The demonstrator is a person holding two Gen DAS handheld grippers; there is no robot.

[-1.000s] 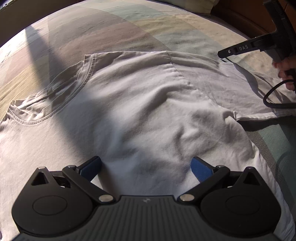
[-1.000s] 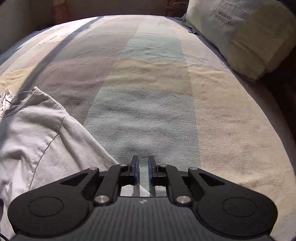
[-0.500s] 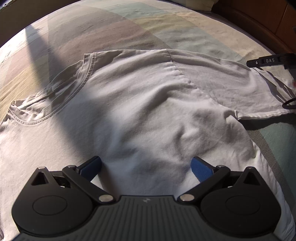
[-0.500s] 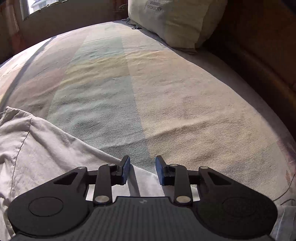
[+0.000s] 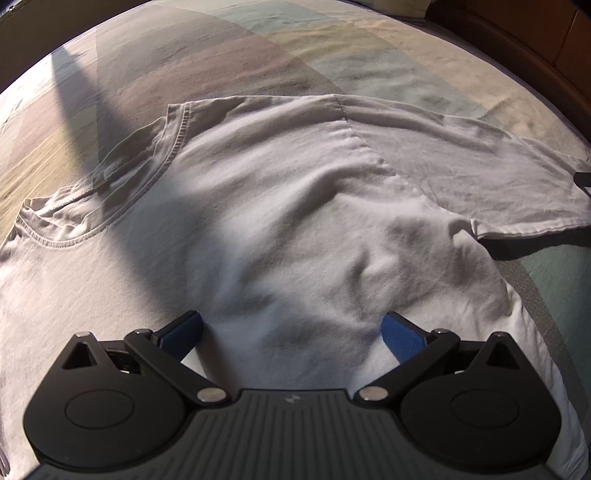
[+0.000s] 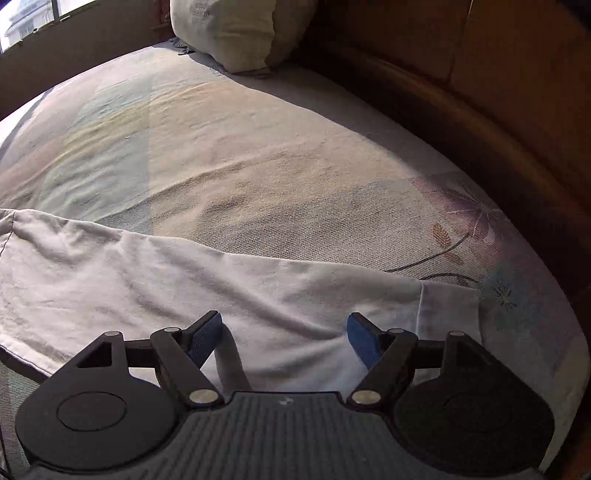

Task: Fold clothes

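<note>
White t-shirt [image 5: 280, 221] lies spread flat on bedsheet, wrinkled, neckline at left, sleeve out to right.

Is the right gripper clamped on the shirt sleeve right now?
Apart. The right wrist view shows the right gripper with its jaws opening, blue pads spread wide above the sleeve, which lies flat on the bed, pinched by neither pad.

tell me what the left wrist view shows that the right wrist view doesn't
Only the left wrist view shows the t-shirt's collar, its chest, and the open left gripper over the fabric.

Only the right wrist view shows the pillow, the wooden bed frame, the flower print on the sheet, and the right gripper, jaws opening with nothing pinched between them.

Both show the white t-shirt lying spread on the striped bedsheet.
</note>
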